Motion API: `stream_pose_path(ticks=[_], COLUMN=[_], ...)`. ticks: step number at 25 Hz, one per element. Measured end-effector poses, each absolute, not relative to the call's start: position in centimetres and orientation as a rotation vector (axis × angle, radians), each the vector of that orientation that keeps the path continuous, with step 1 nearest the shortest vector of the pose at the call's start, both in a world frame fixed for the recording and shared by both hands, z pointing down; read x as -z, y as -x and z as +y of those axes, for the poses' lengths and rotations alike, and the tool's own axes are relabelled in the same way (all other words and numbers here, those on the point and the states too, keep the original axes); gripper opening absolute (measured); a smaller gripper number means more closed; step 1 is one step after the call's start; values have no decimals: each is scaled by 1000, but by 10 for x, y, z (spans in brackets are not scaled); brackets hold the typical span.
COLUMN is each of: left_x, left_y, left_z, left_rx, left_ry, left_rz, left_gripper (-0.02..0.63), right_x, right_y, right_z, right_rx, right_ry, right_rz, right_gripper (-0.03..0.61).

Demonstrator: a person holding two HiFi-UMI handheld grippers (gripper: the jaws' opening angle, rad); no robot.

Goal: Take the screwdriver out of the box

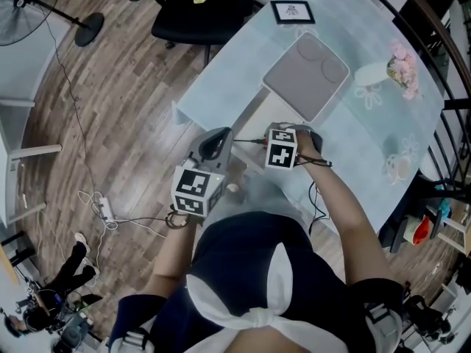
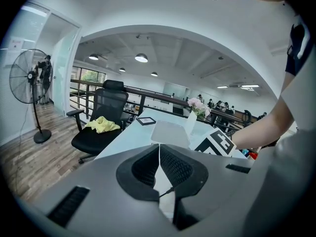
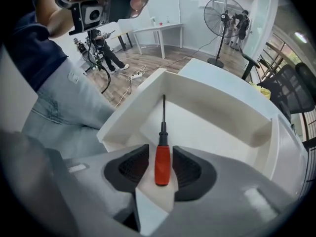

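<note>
My right gripper (image 3: 161, 156) is shut on the screwdriver's red handle (image 3: 162, 165). Its thin black shaft (image 3: 163, 111) points away from me over the open white box (image 3: 212, 113). In the head view the shaft (image 1: 250, 141) sticks out leftward from the right gripper (image 1: 271, 143) above the box (image 1: 249, 113), toward the left gripper (image 1: 217, 143). In the left gripper view my left gripper (image 2: 159, 154) is shut with nothing between its pads. A thin dark tip (image 2: 168, 190) shows just below its jaws.
The box sits at the near corner of a pale-blue table (image 1: 353, 134). A grey mat (image 1: 307, 76), a small framed picture (image 1: 292, 12), a vase of pink flowers (image 1: 390, 70) and a cup (image 1: 401, 168) stand on it. A black chair (image 1: 202, 9) and a fan (image 1: 22, 13) stand on the wooden floor.
</note>
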State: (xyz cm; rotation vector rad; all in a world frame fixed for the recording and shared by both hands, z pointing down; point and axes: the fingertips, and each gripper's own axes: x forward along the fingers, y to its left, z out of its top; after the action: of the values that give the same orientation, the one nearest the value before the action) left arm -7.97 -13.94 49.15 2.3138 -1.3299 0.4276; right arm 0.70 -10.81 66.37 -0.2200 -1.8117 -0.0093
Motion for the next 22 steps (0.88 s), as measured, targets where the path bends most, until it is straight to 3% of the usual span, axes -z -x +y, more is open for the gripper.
stream_pose_path(ticks=[22], left_x=[-496], left_y=[68], left_z=[-136], left_rx=[-440], left_ry=[-2314], left_rz=[-1314], left_gripper=[21], right_x=[-679], right_y=[-16], right_z=[-110], right_rx=[68], right_ry=[223], right_rz=[-1687], right_gripper=[98])
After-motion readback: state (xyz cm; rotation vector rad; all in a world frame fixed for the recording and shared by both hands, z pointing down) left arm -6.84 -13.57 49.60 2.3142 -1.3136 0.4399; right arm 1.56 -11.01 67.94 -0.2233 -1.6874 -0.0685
